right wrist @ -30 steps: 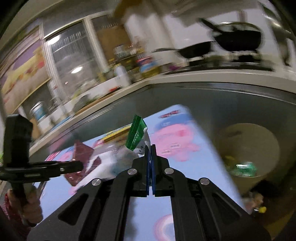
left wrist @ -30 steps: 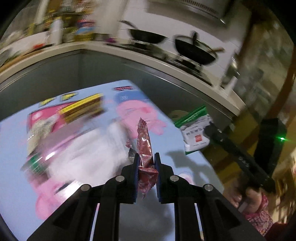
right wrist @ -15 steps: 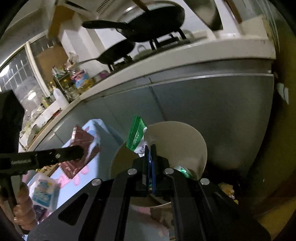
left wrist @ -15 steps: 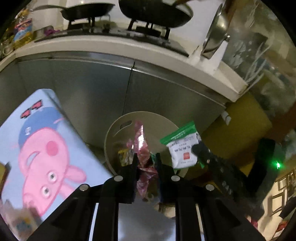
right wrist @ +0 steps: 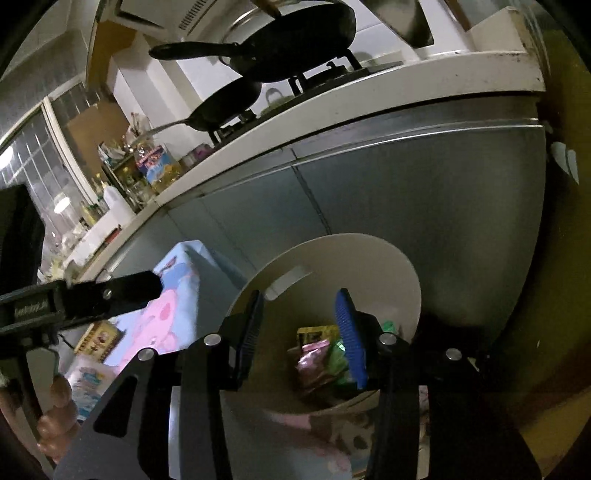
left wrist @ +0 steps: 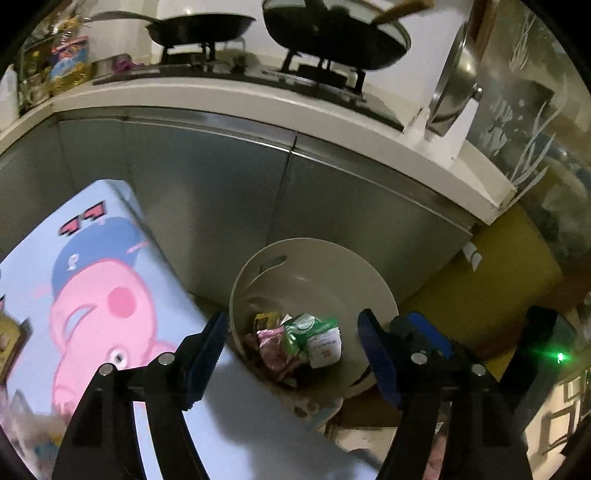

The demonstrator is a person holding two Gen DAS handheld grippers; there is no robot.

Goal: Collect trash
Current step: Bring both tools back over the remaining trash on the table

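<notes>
Nearest me, the left tool [left wrist: 291,349] is spreading its jaws with nothing between them; a moment ago it pinched a crinkled red wrapper. The right tool [right wrist: 299,332] is opening too, its green-and-white packet gone from its grip. Both hover over the beige bin [left wrist: 314,258], which stands on the floor at about one o'clock from the blue cartoon-pig table [left wrist: 92,288]. Down inside the bin lie the red wrapper [left wrist: 273,350] and the green-and-white packet [left wrist: 321,341], beside older scraps. So this pair of trash pieces looks delivered. Beyond, at twelve o'clock, steel cabinet doors [left wrist: 221,177] rise to a counter carrying two black pans [left wrist: 199,27].
</notes>
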